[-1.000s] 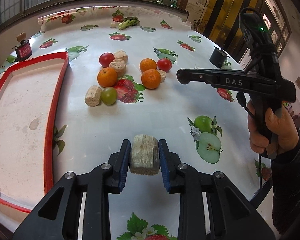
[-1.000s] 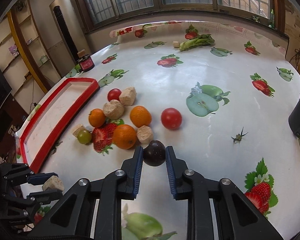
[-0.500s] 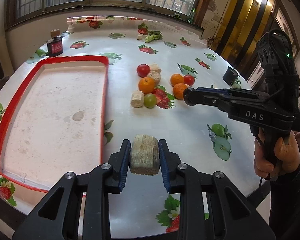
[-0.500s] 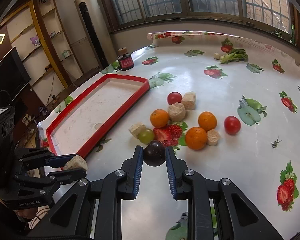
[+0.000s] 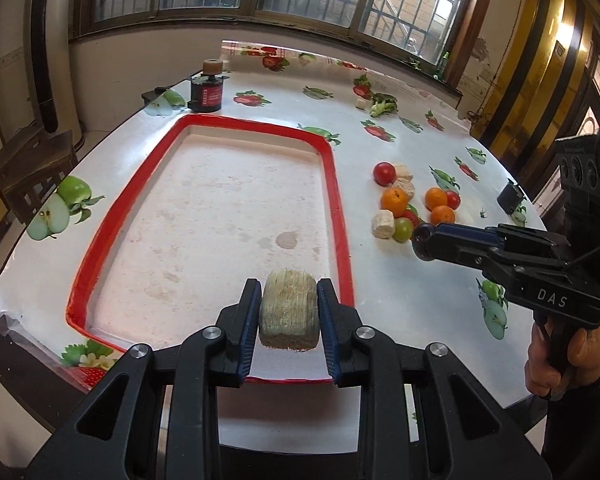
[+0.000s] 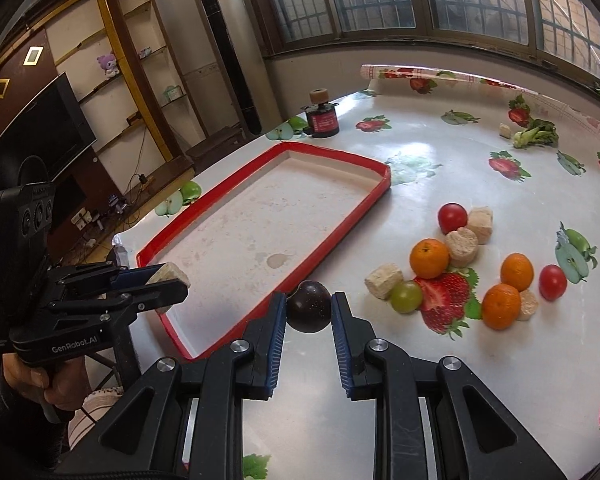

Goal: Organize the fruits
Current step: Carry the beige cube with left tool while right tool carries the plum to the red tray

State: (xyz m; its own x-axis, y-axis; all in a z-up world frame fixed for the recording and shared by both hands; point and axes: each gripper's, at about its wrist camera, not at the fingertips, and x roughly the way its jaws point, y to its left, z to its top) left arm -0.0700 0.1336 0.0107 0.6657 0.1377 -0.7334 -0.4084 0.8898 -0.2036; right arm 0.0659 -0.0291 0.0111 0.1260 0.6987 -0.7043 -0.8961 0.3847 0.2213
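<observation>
My left gripper (image 5: pixel 288 316) is shut on a beige cork-like block (image 5: pixel 289 312) and holds it over the near end of the red-rimmed tray (image 5: pixel 338 200). It also shows at the left of the right wrist view (image 6: pixel 168 282). My right gripper (image 6: pixel 309 312) is shut on a dark purple round fruit (image 6: pixel 309 307), above the tray's near right rim (image 6: pixel 300 276). On the table lie three oranges (image 6: pixel 429 258), two red tomatoes (image 6: pixel 452 217), a green grape (image 6: pixel 406 297) and several beige blocks (image 6: pixel 383 280).
A dark red jar with a cork lid (image 5: pixel 207 94) stands beyond the tray's far end. A green vegetable (image 6: pixel 536 136) lies at the far edge. A small black pot (image 5: pixel 510 198) stands at the right. The tablecloth has printed fruit pictures.
Both grippers have swung left toward the tray with their loads still held. The left one now hangs over the tray's near end; the fruit pile has shifted to the right in both views.
</observation>
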